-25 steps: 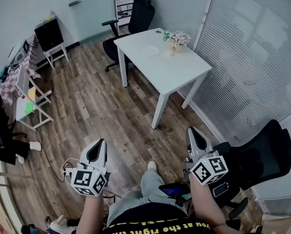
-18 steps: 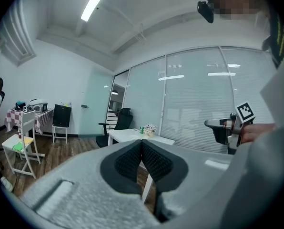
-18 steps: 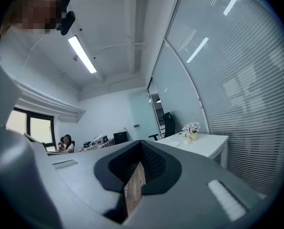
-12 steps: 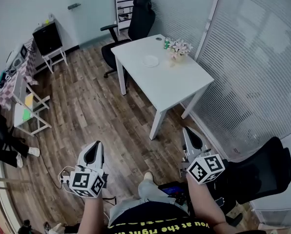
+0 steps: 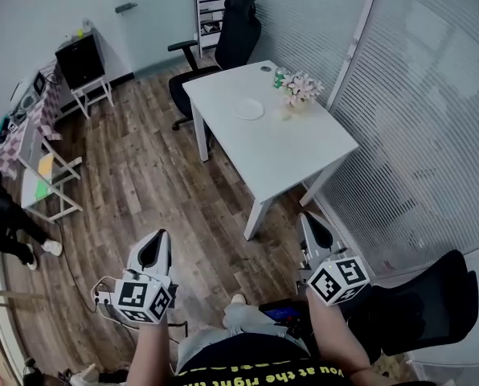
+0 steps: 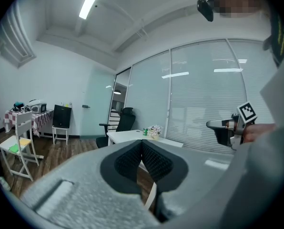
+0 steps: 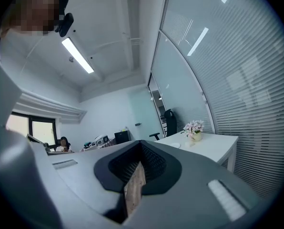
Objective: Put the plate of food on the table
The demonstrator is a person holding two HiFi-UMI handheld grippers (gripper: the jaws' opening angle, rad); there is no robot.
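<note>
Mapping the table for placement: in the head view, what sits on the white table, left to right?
plate → green can → flowers
</note>
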